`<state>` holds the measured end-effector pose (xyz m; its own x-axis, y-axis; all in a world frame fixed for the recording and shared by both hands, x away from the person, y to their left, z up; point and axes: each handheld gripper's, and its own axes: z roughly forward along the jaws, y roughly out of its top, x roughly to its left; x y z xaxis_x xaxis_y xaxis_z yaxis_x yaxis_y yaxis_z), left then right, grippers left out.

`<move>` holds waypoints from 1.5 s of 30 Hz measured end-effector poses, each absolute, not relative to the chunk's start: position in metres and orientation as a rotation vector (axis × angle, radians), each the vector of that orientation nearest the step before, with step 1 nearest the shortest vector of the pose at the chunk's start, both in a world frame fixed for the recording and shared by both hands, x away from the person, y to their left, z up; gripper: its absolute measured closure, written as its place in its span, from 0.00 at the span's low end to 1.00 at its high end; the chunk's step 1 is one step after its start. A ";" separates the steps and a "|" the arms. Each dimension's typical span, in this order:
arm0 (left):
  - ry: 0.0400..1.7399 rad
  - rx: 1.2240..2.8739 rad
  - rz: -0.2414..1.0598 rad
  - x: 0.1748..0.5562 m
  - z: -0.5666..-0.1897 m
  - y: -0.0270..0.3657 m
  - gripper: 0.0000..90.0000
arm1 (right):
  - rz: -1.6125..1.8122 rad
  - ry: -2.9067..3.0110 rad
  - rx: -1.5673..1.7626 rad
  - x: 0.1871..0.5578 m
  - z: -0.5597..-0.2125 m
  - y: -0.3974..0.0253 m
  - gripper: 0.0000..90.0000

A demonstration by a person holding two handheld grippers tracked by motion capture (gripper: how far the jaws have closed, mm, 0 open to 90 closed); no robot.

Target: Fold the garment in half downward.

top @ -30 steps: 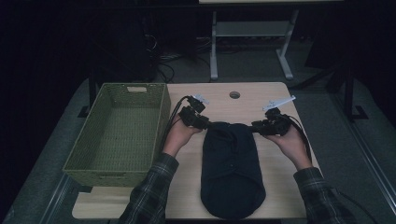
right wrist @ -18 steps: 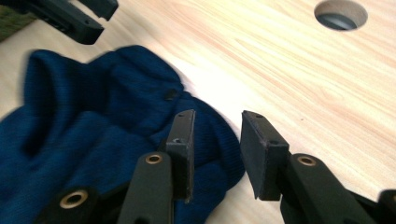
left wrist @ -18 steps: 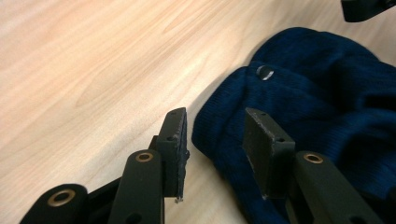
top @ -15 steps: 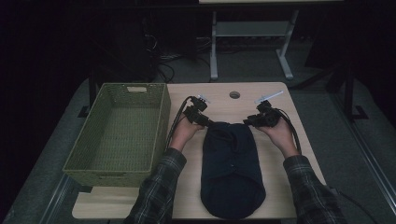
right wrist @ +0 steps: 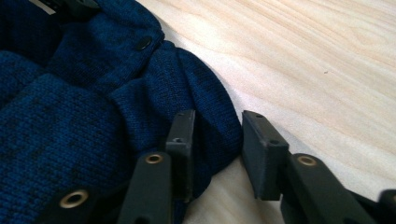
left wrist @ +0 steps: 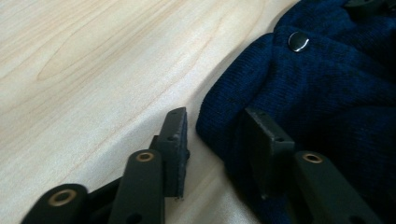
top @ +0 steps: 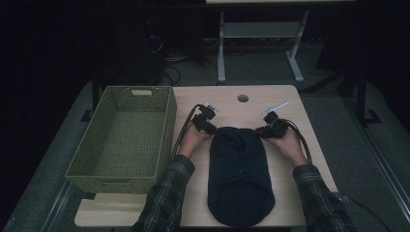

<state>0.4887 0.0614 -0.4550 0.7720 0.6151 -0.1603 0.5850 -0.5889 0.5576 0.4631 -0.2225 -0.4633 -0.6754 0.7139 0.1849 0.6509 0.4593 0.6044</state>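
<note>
A dark navy knitted garment (top: 239,179) lies folded lengthwise on the wooden table (top: 232,108). My left gripper (top: 209,124) is at its far left corner and my right gripper (top: 266,129) at its far right corner. In the left gripper view the left gripper (left wrist: 218,149) stands open, its jaws straddling the rounded edge of the garment (left wrist: 327,93) below a metal snap (left wrist: 297,41). In the right gripper view the right gripper (right wrist: 219,149) is open too, with a fold of the garment (right wrist: 70,126) bulging between its jaws. A dark snap (right wrist: 143,43) sits farther up.
An empty green woven basket (top: 167,128) stands on the table's left side, close to the left forearm. A round cable hole (top: 242,98) is in the table's far middle. Bare wood lies beyond the garment and to its right.
Both grippers have drawn inward along the garment's far edge, and now sit at its two far corners. The garment itself has hardly shifted.
</note>
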 end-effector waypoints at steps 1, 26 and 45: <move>0.877 2.370 0.058 0.489 -0.455 0.062 0.71 | 1.009 2.598 1.227 0.462 -0.463 -0.222 0.75; 0.900 2.286 0.165 0.486 -0.402 0.073 0.92 | 0.996 2.537 1.127 0.466 -0.415 -0.213 0.91; 0.798 2.213 0.356 0.467 -0.325 0.077 0.91 | 1.074 2.360 1.000 0.455 -0.336 -0.211 0.90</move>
<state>0.4669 0.0771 -0.3255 0.7673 0.6412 0.0084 0.4345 -0.5295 0.7285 0.4548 -0.2114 -0.3357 -0.6847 0.7281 -0.0318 0.4543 0.4605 0.7626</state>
